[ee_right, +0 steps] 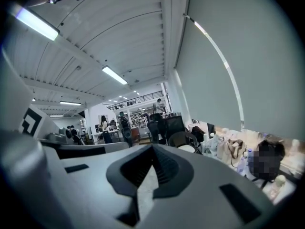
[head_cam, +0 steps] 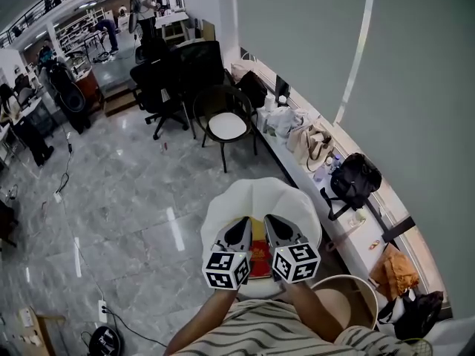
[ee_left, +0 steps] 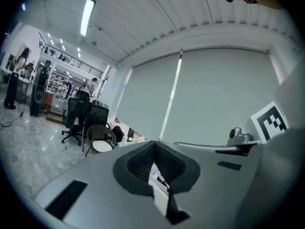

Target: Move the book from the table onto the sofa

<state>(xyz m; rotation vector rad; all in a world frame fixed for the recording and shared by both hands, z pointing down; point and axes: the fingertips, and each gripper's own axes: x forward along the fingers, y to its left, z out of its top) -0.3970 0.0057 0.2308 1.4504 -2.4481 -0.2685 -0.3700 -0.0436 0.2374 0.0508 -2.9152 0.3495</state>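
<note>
Both tools sit low in the centre of the head view, side by side, marker cubes toward the camera. The left hand-held gripper (head_cam: 240, 227) has its jaws pressed together, and its own view confirms it (ee_left: 154, 149): the ribbed pads meet with nothing between them, and only the room shows beyond. It's the same with the right hand-held gripper (head_cam: 274, 224), jaws closed and empty in its own view (ee_right: 153, 149). The book (head_cam: 258, 254), red and yellow, lies on the round white bench (head_cam: 256, 195) and peeks out through the gap between the two tools, partly covered by them. Neither tool has hold of it. At the lower right of the frame, just beside the round bench, sits a beige rounded seat (head_cam: 349, 302); whether it is the sofa cannot be told. Along the right side runs a long wall bench (head_cam: 349, 236) carrying a black backpack (head_cam: 355, 180) and a beige handbag (head_cam: 312, 143). Further up, a chair with a white seat (head_cam: 226, 124) stands on the grey marble floor (head_cam: 126, 199), with black office chairs (head_cam: 171, 80) behind it.
</note>
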